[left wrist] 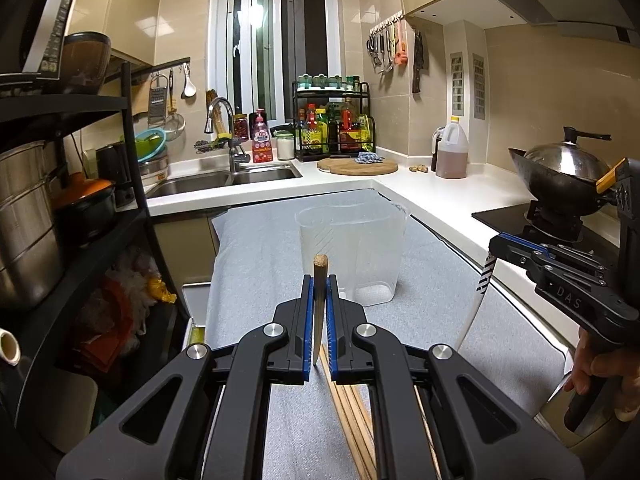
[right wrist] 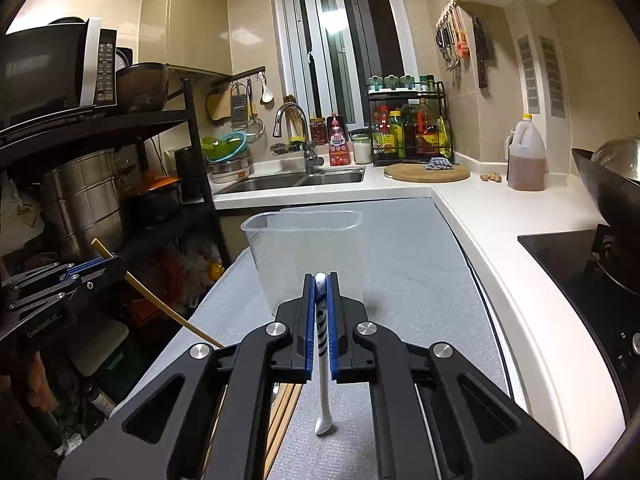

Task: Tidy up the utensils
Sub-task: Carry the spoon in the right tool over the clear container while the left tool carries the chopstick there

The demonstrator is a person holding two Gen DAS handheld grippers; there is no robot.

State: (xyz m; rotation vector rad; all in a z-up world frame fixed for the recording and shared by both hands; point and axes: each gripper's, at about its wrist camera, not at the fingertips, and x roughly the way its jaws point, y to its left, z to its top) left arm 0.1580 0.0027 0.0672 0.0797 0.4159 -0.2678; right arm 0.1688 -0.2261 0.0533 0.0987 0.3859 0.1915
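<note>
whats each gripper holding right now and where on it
The left gripper is shut on a wooden chopstick near its thick upper end. The right gripper is shut on a white spoon by the top of its striped handle, bowl hanging down.

The left gripper [left wrist: 319, 280] covers the middle of the wooden chopstick [left wrist: 319, 308] it pinches, so only the two ends show. The loose chopsticks [left wrist: 352, 420] on the worktop [left wrist: 248, 248] beneath it run off the bottom edge. The hand [left wrist: 600, 364] is cut by the right edge. Labels on the bottles in the spice rack [right wrist: 408, 120] are too small to read. The white spoon [right wrist: 322, 364] has its striped handle partly hidden between the right gripper [right wrist: 320, 280]'s fingers [right wrist: 308, 320].
</note>
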